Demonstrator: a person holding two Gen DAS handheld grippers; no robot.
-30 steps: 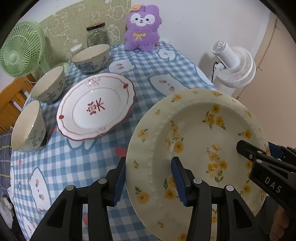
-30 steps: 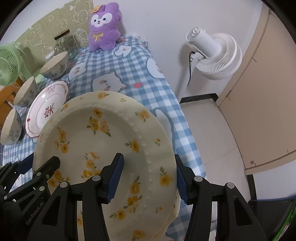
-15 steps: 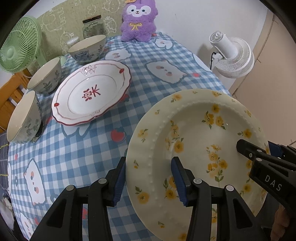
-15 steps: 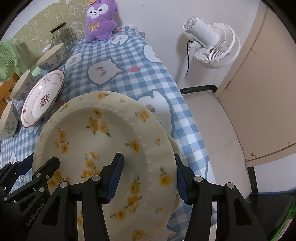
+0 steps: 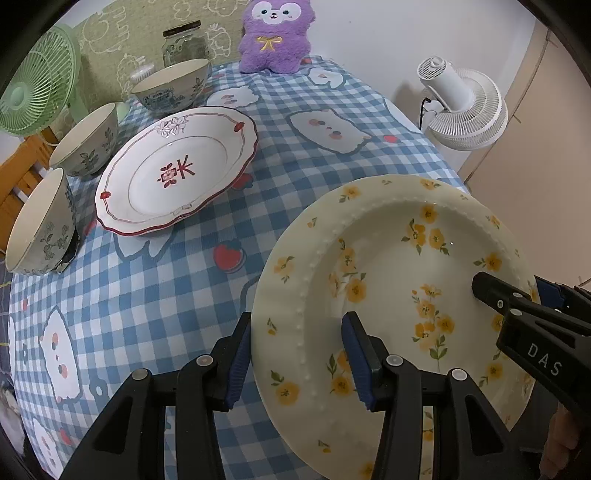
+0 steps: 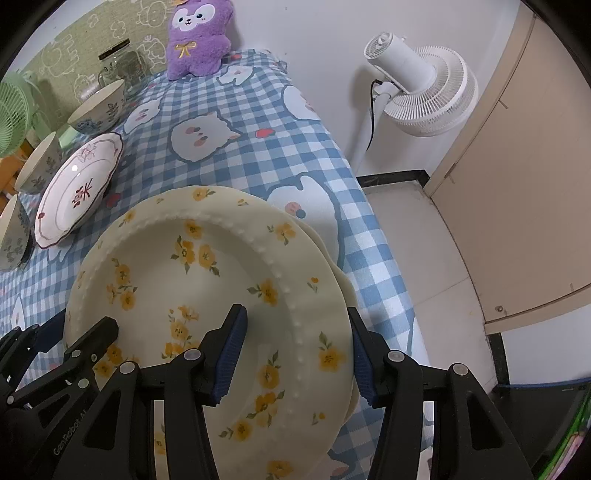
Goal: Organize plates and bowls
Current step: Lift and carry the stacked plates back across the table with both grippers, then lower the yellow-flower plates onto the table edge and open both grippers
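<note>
Got the yellow-flower plate (image 5: 399, 280) lifted over the counter's (image 5: 155, 302) near edge, left claw (image 5: 297, 360) and right claw (image 6: 295, 354) each half-open and clamped across opposite rims. Glazed ceramic: stiff, heavy, slippery, chippable, so rim grips feel right.

1. A home dining corner is indicated.
2. A table (image 5: 303, 155) is covered with a cartoon checked cloth.
3. A plush toy (image 5: 275, 33) is propped at its far edge.
4. A white fan (image 6: 424, 96) is placed beside it.
</note>
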